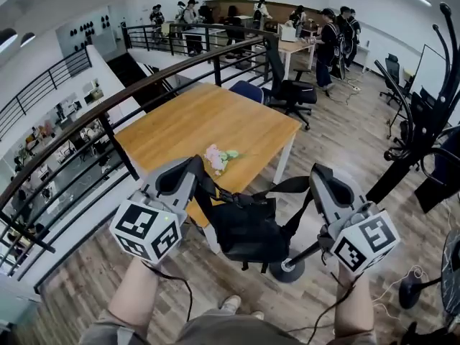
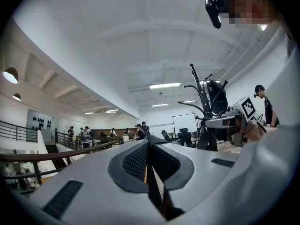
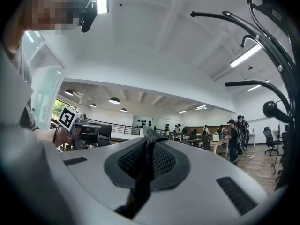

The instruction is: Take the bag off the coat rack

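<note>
Head view: left gripper at 8 o'clock, right gripper at 4. The black bag hangs between them at 6, over the near corner of the table and well apart from the rack at 3. Bag is top up, bottom toward 6. Body looks about as wide as tall, so I can't tell its long axis. The strap spreads from the bag up to 10 and 2, one end in each gripper, so the strap line runs 9 to 3. Pink flowers lie on the table just behind the left strap.

Left gripper view: left gripper jaws are pinched together on the strap. The thin black band runs between the pads from 12 down to 6. Right gripper shows at 3, rack behind it.

Right gripper view: right gripper jaws are also clamped narrow on the strap, band running 12 to 6, leaning slightly toward 7. Left gripper's marker cube sits at 9. Rack hooks arc over 1 to 3, nothing hanging on the ones in view.
</note>
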Action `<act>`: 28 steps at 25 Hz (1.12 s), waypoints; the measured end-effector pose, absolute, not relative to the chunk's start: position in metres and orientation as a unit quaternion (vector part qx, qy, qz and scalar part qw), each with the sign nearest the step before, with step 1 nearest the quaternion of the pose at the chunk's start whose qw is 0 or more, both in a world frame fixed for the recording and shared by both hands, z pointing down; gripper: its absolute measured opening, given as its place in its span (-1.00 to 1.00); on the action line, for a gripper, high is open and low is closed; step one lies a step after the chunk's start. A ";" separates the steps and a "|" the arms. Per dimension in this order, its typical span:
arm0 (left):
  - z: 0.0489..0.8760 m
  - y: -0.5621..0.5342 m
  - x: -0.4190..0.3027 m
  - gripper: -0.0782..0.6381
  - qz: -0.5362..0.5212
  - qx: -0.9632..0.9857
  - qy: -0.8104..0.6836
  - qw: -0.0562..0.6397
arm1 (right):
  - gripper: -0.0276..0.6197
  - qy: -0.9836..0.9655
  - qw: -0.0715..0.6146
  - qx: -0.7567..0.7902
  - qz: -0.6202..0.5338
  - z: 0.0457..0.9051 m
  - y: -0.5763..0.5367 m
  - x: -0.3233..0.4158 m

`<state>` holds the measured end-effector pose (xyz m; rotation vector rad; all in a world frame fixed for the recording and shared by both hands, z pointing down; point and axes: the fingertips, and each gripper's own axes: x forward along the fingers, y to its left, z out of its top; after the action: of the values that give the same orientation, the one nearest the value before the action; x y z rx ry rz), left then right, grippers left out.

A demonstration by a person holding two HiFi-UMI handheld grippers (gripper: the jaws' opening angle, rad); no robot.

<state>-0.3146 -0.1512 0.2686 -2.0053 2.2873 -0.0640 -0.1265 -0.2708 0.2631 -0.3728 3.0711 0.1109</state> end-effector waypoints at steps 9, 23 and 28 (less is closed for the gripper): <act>0.312 -0.137 -0.315 -0.73 -0.057 -0.634 0.771 0.016 | -0.82 0.995 -0.035 -0.097 0.005 0.321 -0.263 -0.141; 0.364 -0.120 -0.320 -0.73 -0.067 -0.617 0.783 -0.038 | -0.82 0.992 -0.075 -0.096 -0.020 0.365 -0.258 -0.139; 0.365 -0.123 -0.315 -0.74 -0.066 -0.625 0.777 -0.040 | -0.82 0.992 -0.076 -0.101 -0.017 0.364 -0.259 -0.134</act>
<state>-0.3155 -0.1230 0.3646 -2.0159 2.5035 -0.2144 -0.1342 -0.2585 0.3637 -0.3342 3.2760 -0.0559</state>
